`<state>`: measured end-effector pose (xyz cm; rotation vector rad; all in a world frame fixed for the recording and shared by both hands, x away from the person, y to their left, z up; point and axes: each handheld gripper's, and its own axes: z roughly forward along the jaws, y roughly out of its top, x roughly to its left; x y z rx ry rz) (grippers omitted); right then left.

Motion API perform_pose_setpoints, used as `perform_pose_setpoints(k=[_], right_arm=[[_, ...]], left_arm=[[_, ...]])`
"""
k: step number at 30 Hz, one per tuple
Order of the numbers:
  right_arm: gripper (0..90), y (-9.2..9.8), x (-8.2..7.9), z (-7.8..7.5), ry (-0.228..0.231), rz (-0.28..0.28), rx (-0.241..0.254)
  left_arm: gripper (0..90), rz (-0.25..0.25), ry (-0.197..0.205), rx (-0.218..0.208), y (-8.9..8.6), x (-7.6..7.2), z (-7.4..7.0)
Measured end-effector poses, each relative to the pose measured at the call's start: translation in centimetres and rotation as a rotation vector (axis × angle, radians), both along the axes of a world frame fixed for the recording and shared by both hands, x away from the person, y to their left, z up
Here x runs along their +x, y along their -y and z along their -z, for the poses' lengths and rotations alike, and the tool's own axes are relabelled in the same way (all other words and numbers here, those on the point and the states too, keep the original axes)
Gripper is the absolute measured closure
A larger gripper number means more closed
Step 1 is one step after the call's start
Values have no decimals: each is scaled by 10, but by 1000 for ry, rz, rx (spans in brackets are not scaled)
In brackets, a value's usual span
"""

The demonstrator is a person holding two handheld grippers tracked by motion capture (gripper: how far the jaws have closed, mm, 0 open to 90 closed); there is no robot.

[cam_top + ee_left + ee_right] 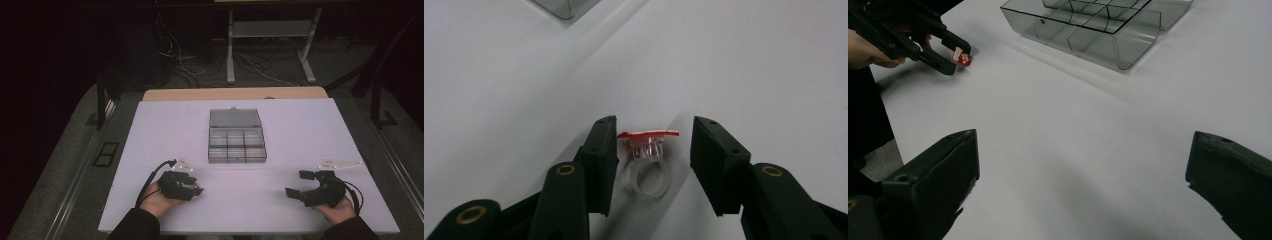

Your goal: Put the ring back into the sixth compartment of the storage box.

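A small clear plastic ring (647, 170) with a flat red top lies on the white table (300, 130) between the jaws of my left gripper (654, 127). The left pad sits right against the red top, and a gap separates the ring from the right pad, so the jaws are open around it. From the right gripper view, the ring (962, 57) shows as a red and white speck at the tips of the left gripper (955, 59). My right gripper (295, 183) rests near the front right of the table, jaws wide open with nothing between them.
A clear grey compartment box (236, 137) with its lid laid back stands at the table's middle, beyond both grippers; its near wall (1088, 40) is ahead of the right gripper. Cables and a stand's legs (270, 50) lie on the floor past the table.
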<state>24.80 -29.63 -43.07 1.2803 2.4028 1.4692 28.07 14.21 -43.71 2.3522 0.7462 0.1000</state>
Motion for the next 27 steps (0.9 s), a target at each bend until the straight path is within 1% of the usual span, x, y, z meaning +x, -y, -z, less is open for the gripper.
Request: perform_pose_setpoints(k=[5,10,17,19,22,27], right_arm=[[6,1,0,0,-5,6,12],[6,1,1,0,-6,6,14],[6,2,0,0,-6,9,16],[6,2,0,0,-6,10,17],[6,2,0,0,-12,10,19],[6,2,1,0,-6,8,19]], left_arm=[[627,-5,21,13,-1,0,0],[675,-12,36,32,0,-1,0],[694,-9,28,24,-1,0,0],[696,-9,23,16,-2,1,0],[698,-5,11,16,-4,1,-1],[699,-7,3,-17,-8,3,-3]])
